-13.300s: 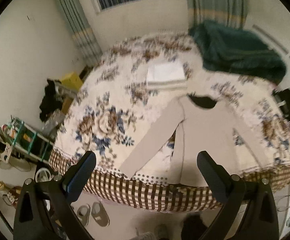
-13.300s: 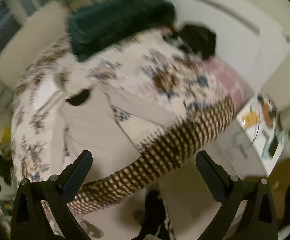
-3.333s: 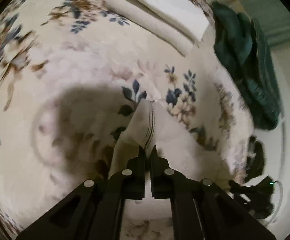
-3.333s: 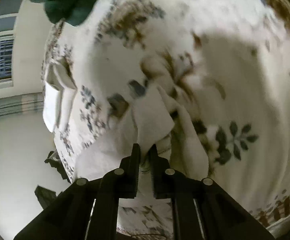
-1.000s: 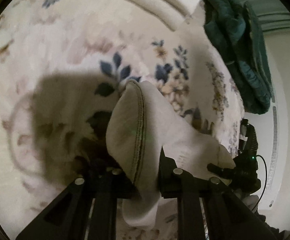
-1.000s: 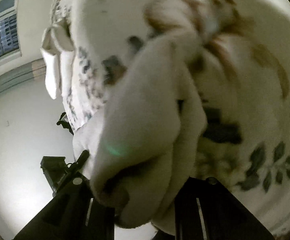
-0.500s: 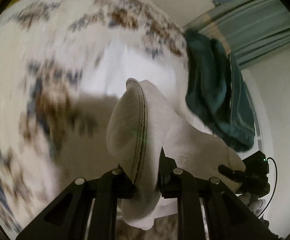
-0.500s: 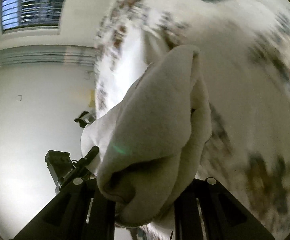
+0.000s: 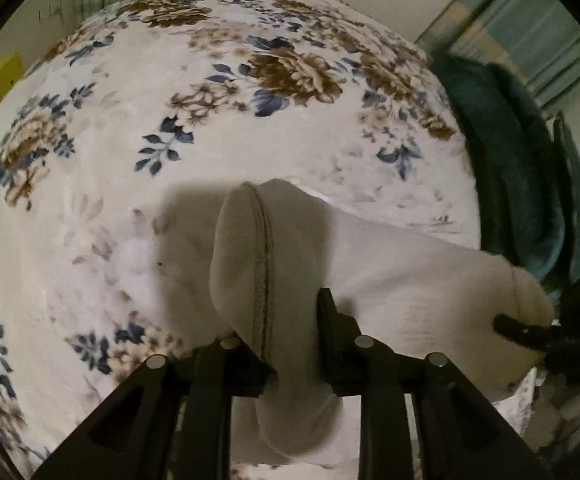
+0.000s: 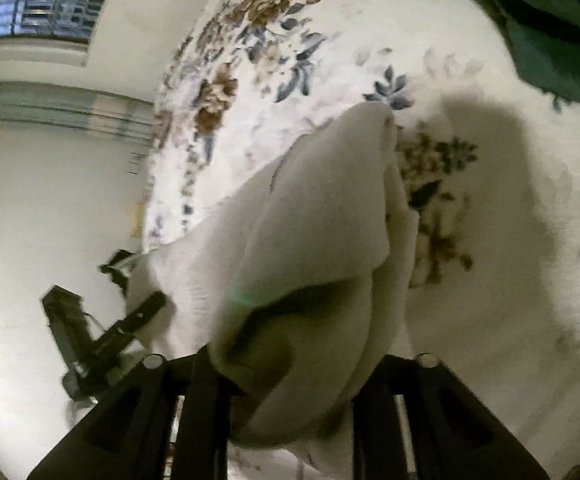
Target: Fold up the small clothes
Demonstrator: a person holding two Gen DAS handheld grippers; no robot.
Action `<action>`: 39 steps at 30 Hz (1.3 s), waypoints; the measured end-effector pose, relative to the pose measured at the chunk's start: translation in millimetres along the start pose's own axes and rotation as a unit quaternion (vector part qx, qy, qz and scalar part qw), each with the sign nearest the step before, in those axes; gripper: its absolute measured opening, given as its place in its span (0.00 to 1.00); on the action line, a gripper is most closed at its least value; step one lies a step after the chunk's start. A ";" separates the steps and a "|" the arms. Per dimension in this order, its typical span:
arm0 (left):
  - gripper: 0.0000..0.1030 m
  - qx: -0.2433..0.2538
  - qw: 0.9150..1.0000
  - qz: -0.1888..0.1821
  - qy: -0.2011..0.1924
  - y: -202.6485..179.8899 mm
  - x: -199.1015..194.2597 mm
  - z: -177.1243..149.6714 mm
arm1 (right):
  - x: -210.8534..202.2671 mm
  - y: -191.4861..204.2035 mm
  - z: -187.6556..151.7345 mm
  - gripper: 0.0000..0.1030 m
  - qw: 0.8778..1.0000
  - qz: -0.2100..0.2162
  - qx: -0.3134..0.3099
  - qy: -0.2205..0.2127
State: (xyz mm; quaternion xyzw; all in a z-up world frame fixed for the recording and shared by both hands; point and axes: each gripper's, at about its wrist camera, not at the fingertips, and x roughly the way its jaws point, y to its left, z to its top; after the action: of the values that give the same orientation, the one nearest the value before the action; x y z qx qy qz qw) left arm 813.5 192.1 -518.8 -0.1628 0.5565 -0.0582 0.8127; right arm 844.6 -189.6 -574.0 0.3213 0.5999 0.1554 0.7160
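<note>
Currently: item, one beige garment [image 9: 390,280], bunched, slung between your two grippers above the floral bedspread [image 9: 130,160]. Left gripper [image 9: 290,344]: fingers nearly closed, pinching a stitched hem. Right gripper [image 10: 290,368]: clamped likewise on a thick fold. Teal blanket [image 9: 510,160]: beyond the garment. Handling: keep both pinches level, hold the span taut, lower it flat onto the bedspread.

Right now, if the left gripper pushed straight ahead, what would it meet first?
Beyond the beige garment clamped in its jaws, the left gripper would probably meet the floral bedspread; depth is unclear.
</note>
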 end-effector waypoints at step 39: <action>1.00 0.080 0.960 0.154 -0.220 -162.3 -461.1 -266.6 | -459.6 280.8 -478.2 1.00 0.860 -0.329 -0.216 -0.324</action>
State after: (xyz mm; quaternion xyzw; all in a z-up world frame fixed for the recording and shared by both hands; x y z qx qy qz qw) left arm 409.0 113.4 -144.4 -0.0178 0.3762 0.0605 0.9244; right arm 325.2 -128.9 -78.7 -0.0251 0.3561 -0.0764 0.9310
